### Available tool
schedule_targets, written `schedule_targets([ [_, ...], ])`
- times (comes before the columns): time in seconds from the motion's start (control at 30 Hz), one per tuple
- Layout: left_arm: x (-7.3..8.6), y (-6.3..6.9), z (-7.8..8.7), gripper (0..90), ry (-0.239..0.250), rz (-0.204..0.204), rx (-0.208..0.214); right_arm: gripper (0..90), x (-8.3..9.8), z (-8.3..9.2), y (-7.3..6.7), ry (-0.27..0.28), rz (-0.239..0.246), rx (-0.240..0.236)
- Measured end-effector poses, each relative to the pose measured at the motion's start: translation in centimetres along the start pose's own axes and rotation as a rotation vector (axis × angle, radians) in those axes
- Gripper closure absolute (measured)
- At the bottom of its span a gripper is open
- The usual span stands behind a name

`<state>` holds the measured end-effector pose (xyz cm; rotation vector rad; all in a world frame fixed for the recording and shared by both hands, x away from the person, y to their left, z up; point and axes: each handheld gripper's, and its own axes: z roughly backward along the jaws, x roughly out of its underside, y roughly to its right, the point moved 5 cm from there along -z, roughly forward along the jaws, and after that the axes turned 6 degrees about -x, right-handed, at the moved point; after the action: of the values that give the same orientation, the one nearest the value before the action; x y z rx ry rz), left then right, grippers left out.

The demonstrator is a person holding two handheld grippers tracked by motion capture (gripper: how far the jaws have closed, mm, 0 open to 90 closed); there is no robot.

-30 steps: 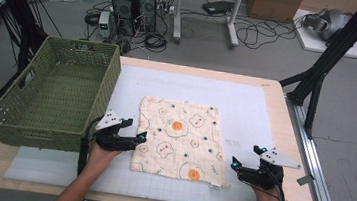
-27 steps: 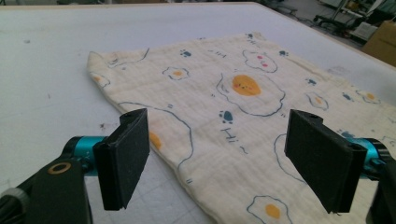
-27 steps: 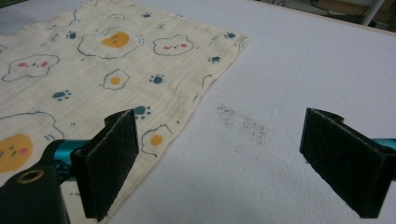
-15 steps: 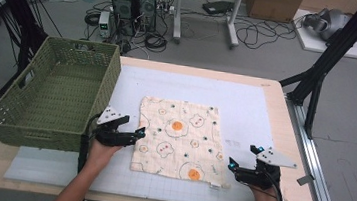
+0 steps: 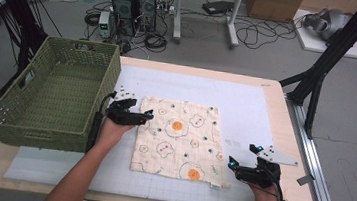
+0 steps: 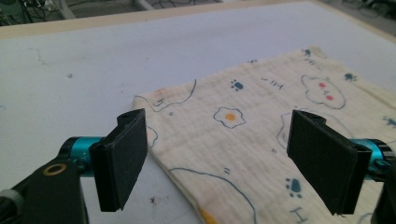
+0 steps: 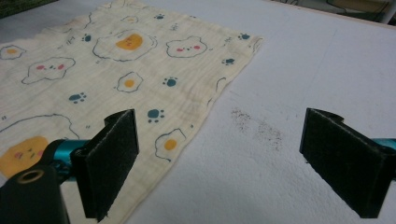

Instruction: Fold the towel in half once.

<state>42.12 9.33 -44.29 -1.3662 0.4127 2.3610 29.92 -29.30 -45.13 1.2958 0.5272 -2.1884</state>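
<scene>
1. The cloth (image 5: 178, 139) is lying flat on the bench (image 5: 267, 97), just right of the basket (image 5: 51, 97).
2. The left hand-held gripper (image 5: 139, 117) is hovering wide open at the cloth's far left corner; the right hand-held gripper (image 5: 232, 164) is gaping open at the near right corner.
3. Risk: a jaw is likely sliding under nothing, pinching only one thin layer or missing the edge, so the corner slips free.

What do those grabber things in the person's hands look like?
Each one is mostly black. The left gripper has two flat, square black foam pads on shiny turquoise metal posts. The right gripper has the same pads. On top of each sits a pale grey three-cornered plate, and a black cable trails back along the forearm. The forearms are bare, no sleeves.
</scene>
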Motion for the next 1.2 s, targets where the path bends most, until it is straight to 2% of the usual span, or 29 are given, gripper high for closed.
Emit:
schedule_targets([
  [0.23,-1.2,-1.6,-2.8,31.0,-0.069,-0.019,-0.068,11.0,0.0,-0.1,0.0,0.001,-0.012,-0.006],
  [0.33,-1.7,-2.4,-4.0,33.4,-0.090,-0.012,-0.099,11.0,-0.1,-0.2,0.0,0.015,-0.036,-0.019],
  [0.4,-1.8,-2.9,-4.6,33.3,-0.100,-0.005,-0.122,11.0,-0.2,-0.2,0.0,0.019,-0.030,-0.018],
  [0.47,-1.7,-3.1,-5.1,34.0,-0.116,-0.001,-0.147,11.1,-0.3,-0.3,-0.1,0.017,-0.029,-0.022],
  [0.53,-1.5,-3.1,-5.4,39.3,-0.118,-0.015,-0.163,11.0,-0.2,-0.3,-0.1,0.013,-0.027,-0.023],
  [0.73,-0.7,-3.2,-6.5,39.0,-0.156,-0.009,-0.182,11.1,-0.1,-0.3,-0.1,0.008,-0.035,-0.027],
  [0.8,-0.4,-3.2,-6.7,39.9,-0.171,-0.018,-0.191,11.0,0.0,-0.4,-0.1,0.004,-0.035,-0.028],
  [0.87,-0.1,-3.2,-6.9,43.5,-0.185,-0.027,-0.193,11.0,0.0,-0.4,-0.1,0.000,-0.039,-0.030],
  [0.9,0.0,-3.2,-6.9,46.2,-0.195,-0.047,-0.191,11.0,0.0,-0.4,-0.1,0.002,-0.037,-0.032],
  [0.97,0.0,-3.1,-6.9,50.2,-0.189,-0.061,-0.174,11.0,0.0,-0.6,-0.1,-0.001,-0.034,-0.036],
  [1.07,0.0,-2.8,-6.9,62.1,-0.185,-0.082,-0.140,11.0,0.1,-0.8,-0.3,-0.006,-0.042,-0.039],
  [1.17,0.1,-2.6,-6.9,69.8,-0.185,-0.079,-0.122,11.0,-0.2,-1.2,-0.3,0.010,-0.068,-0.060],
  [1.2,0.1,-2.6,-6.9,71.1,-0.184,-0.082,-0.116,11.0,-0.4,-1.3,-0.3,0.010,-0.064,-0.060],
])
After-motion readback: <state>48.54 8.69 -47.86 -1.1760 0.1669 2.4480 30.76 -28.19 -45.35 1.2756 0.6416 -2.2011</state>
